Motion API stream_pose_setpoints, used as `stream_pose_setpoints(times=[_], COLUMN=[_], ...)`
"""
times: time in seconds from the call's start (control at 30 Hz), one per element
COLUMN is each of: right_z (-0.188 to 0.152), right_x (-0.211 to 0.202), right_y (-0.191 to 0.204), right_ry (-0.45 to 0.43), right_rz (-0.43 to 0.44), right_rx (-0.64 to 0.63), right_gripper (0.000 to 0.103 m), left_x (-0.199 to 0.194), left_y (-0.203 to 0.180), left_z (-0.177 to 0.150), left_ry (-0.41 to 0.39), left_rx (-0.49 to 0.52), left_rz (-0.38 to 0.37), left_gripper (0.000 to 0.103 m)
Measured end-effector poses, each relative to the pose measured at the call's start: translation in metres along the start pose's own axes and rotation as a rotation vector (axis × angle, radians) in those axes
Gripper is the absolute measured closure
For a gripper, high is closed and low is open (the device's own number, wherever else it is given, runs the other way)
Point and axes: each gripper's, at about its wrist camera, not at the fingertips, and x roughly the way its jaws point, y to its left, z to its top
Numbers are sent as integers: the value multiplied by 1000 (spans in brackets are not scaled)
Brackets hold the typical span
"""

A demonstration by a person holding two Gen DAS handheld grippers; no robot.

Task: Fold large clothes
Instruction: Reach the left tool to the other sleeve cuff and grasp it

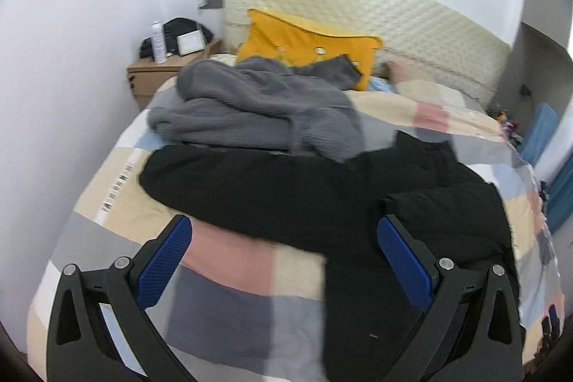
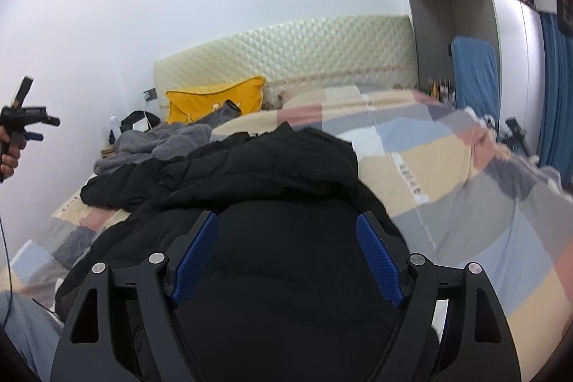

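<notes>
A large black padded jacket [image 1: 286,188] lies spread across the checked bedspread [image 1: 232,303]; it fills the near middle of the right wrist view [image 2: 272,188]. My left gripper [image 1: 284,238] is open and empty above the jacket's near edge. My right gripper [image 2: 286,235] is open right over the jacket's bulk, holding nothing. The left gripper also shows at the far left of the right wrist view [image 2: 25,127], held up in a hand. A grey fleece garment [image 1: 250,106] lies crumpled behind the jacket.
A yellow pillow [image 1: 308,42] leans on the cream quilted headboard [image 1: 358,9]. A wooden nightstand [image 1: 157,74] with a spray can and a black bag stands left of the bed. A wardrobe [image 2: 465,24] and blue fabric [image 2: 476,74] are to the right.
</notes>
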Motion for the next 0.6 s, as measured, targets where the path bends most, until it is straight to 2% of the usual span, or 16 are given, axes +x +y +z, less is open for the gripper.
stream_pose_setpoints(times=[0.13, 0.3, 0.47, 0.6], right_z=[0, -1, 3, 6], right_x=[1, 5, 27, 45], right_y=[5, 16, 29, 43], right_ry=[3, 20, 90, 117], right_rz=[-33, -71, -58, -80], right_rx=[-20, -52, -33, -47], right_gripper=[20, 11, 6, 6], left_x=[39, 106, 178, 229], left_y=[49, 109, 166, 205], left_z=[1, -27, -62, -70], left_ry=[18, 72, 115, 125], left_rx=[-92, -228, -389, -501], left_rz=[-7, 37, -5, -30], left_gripper=[0, 0, 0, 2])
